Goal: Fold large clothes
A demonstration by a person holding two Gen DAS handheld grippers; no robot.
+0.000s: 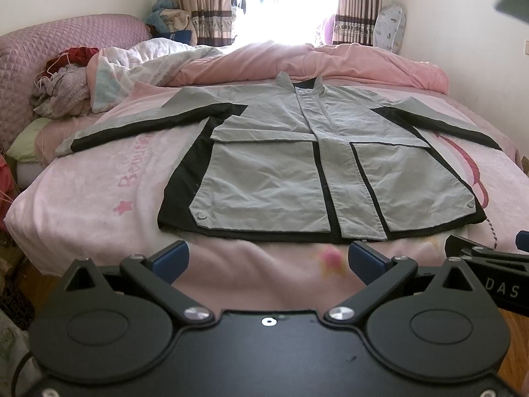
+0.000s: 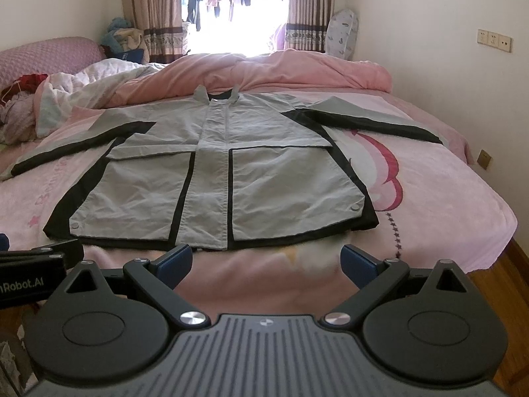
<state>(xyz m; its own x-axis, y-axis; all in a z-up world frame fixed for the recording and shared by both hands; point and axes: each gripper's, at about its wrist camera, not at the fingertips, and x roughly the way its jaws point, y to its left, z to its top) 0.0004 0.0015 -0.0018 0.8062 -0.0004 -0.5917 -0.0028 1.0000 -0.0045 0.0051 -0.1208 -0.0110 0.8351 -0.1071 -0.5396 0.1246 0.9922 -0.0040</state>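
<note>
Both tools, left (image 1: 267, 259) and right (image 2: 266, 261), hang spread and empty just short of the jacket (image 1: 297, 165) hem, collar pointing straight away, sleeves out sideways across the bed (image 1: 82, 198).

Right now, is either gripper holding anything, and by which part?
Nothing is held. The left gripper and right gripper both have open jaws short of the hem of the jacket, which lies flat on the bed.

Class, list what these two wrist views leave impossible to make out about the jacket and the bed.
- Jacket back: both views, it lies front up.
- Left cuff: right wrist view, cut by the edge.
- Blanket lettering: both views, partly under the sleeve.
- Window scene: overexposed.
</note>
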